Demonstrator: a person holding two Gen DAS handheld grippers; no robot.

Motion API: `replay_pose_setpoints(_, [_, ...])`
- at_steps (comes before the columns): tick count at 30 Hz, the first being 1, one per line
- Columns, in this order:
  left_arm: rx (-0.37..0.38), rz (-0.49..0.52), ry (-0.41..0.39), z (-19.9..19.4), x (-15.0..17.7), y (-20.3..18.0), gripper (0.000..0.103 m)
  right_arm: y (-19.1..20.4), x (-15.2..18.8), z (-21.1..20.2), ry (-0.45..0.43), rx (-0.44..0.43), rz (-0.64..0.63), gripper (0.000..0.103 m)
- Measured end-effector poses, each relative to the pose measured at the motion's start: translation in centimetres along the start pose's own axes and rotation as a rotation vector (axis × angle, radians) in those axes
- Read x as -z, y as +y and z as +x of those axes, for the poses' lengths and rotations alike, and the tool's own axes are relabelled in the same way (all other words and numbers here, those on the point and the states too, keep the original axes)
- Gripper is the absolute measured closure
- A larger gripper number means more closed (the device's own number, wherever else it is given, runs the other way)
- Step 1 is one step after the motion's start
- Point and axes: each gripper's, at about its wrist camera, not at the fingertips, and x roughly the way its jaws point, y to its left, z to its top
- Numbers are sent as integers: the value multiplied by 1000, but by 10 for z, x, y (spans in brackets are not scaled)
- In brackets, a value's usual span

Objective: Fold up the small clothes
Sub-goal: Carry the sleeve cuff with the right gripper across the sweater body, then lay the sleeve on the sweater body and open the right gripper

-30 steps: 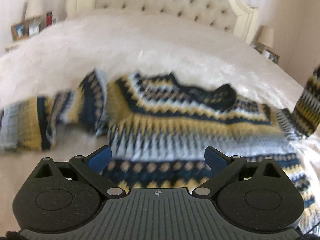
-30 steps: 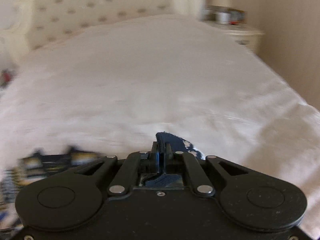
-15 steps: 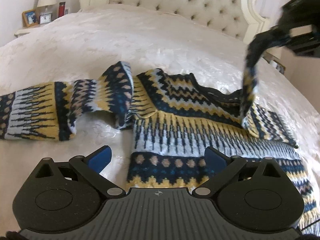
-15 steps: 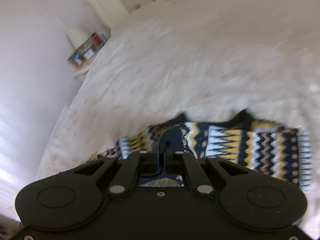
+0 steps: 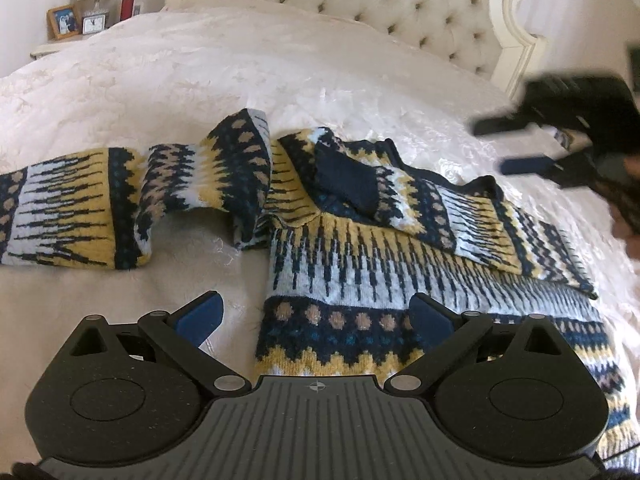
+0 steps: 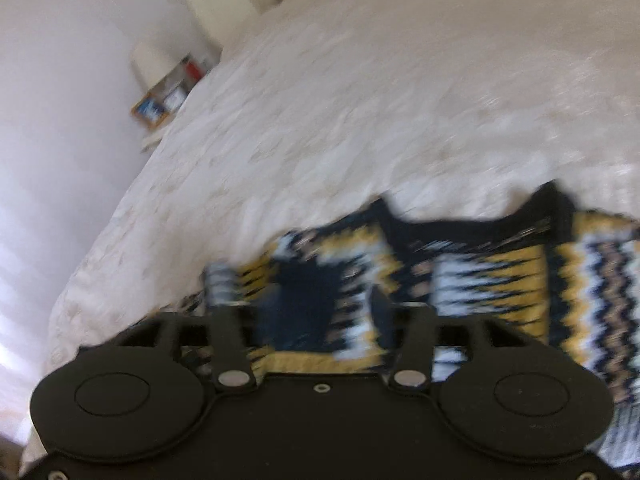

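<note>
The sweater (image 5: 360, 264) lies flat on the white bedspread (image 5: 280, 80), front up, hem nearest the left wrist camera and collar toward the tufted headboard (image 5: 360, 4). It is a thick patterned knit: soft, limp, fairly heavy for its size, and grippy rather than slippery, so it should drape from any pinch point and sag where unsupported.

On the left of the left wrist view, 1 sleeve (image 5: 120, 204) stretches out sideways across the bed, rumpled where it meets the shoulder. Its cuff end, at the picture's left edge, looks like the sensible place to pinch for the next fold, since the ribbed edge gives a firm bite through 1 layer.

In the middle, the left gripper (image 5: 316, 320) hovers low over the hem corner, tilted downward, its jaws spread wide with nothing between them; the blue pads (image 5: 200, 316) sit on either side of the hem band without touching it.

Further right, the other sleeve (image 5: 420, 200) is already laid across the chest, its dark cuff near the collar.

At the far right, the right gripper (image 5: 508, 144) hangs above the bed just past the sweater's shoulder, angled down toward the folded sleeve. Its jaws are opening, and no cloth is between them. The right wrist view is blurred.
</note>
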Motion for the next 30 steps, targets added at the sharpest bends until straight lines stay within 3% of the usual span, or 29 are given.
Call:
replay_pose_setpoints(9, [20, -5, -16, 0, -15, -11, 3, -115, 34, -76, -147, 259, -46, 39])
replay_pose_setpoints(15, [65, 4, 10, 22, -41, -30, 5, -180, 56, -109, -196, 360, -12, 39])
replay_pose_setpoints(18, [84, -11, 50, 48, -54, -40, 22, -203, 61, -117, -209, 339, 55, 39])
replay_pose_setpoints(24, [43, 0, 71, 90, -72, -54, 23, -224, 60, -110, -193, 247, 107, 39])
replay_pose_setpoints(27, [-65, 37, 166, 115, -71, -53, 34, -233, 58, -98, -193, 194, 144, 39])
replay_pose_setpoints(30, [-86, 108, 196, 121, -67, -54, 33, -246, 56, -90, -206, 153, 214, 39])
